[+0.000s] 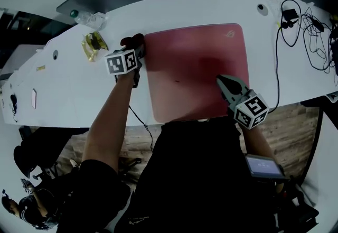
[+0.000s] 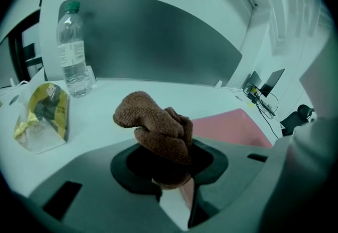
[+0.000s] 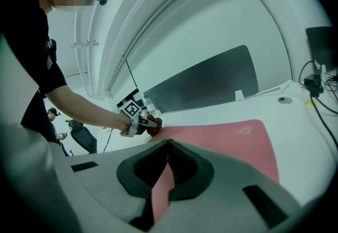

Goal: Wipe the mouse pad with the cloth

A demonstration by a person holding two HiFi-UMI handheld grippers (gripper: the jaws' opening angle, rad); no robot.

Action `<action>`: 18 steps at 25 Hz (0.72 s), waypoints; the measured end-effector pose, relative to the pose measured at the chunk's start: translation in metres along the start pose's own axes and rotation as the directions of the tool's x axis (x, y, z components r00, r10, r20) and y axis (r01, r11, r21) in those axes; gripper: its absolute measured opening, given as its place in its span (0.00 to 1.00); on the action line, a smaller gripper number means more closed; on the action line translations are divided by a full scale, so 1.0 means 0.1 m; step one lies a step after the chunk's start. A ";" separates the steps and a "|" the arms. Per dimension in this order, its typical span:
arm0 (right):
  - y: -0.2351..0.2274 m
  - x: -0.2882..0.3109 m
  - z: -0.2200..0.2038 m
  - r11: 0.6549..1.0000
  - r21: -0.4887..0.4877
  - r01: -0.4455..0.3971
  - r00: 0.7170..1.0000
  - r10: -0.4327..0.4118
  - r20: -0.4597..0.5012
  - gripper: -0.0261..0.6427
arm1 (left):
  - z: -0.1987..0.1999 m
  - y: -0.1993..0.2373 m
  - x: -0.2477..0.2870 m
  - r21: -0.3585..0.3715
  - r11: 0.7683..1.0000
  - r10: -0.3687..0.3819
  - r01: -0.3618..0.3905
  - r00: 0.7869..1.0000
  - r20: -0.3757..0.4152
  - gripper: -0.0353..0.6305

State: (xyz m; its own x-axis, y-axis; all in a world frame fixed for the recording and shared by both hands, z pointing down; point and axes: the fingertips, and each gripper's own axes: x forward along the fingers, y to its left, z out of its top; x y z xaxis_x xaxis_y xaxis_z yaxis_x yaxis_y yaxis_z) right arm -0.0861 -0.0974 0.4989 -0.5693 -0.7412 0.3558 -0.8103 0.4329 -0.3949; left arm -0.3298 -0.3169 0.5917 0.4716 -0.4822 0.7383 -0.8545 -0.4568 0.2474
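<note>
Left gripper (image 1: 135, 48): the gripper is clamped tight on a bunched brown cloth (image 2: 158, 129), which bulges out beyond the gripper's tips.
Cloth position: at the far left corner of the mouse pad (image 1: 190, 68), right at its left edge; the right gripper view shows it down at the pad's corner.
Right gripper (image 3: 168, 143): its tips are together with nothing between them. It points across the near right part of the pad, and I cannot tell whether it touches the surface.
Mouse pad: pink-red and rectangular, it lies flat in the middle of the white desk (image 1: 79, 84), with a faint logo (image 1: 231, 31) at its far right corner.
Water bottle (image 2: 71, 49): clear with a green cap, it stands upright on the far left of the desk.
Snack packet (image 2: 45, 115): yellow and crumpled, it lies left of the cloth and nearer than the bottle.
Cables (image 1: 306, 28): black loops on the far right of the desk, well apart from the pad.
</note>
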 end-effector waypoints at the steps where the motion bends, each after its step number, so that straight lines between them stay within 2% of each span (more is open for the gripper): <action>1: -0.03 -0.03 0.00 1.000 0.002 0.007 1.000 -0.007 0.001 0.08 | 0.01 -0.02 0.02 0.002 1.000 0.015 -0.015 1.000 -0.009 0.26; 8: -0.24 -0.24 0.01 0.999 0.013 0.041 0.999 -0.041 0.006 0.08 | 0.03 -0.27 0.24 -0.008 0.999 0.048 -0.048 0.998 -0.027 0.25; 18: -0.61 -0.50 0.04 0.998 0.036 0.054 0.998 -0.055 0.007 0.08 | 0.12 -0.97 0.53 -0.011 1.000 0.000 -0.001 1.000 -0.022 0.25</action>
State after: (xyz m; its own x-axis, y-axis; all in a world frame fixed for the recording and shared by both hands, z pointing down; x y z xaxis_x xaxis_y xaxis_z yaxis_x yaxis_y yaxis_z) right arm -0.0075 -0.0891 0.5019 -0.5231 -0.7673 0.3709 -0.8347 0.3733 -0.4049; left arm -0.2198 -0.3074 0.5990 0.4664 -0.4662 0.7517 -0.8570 -0.4485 0.2536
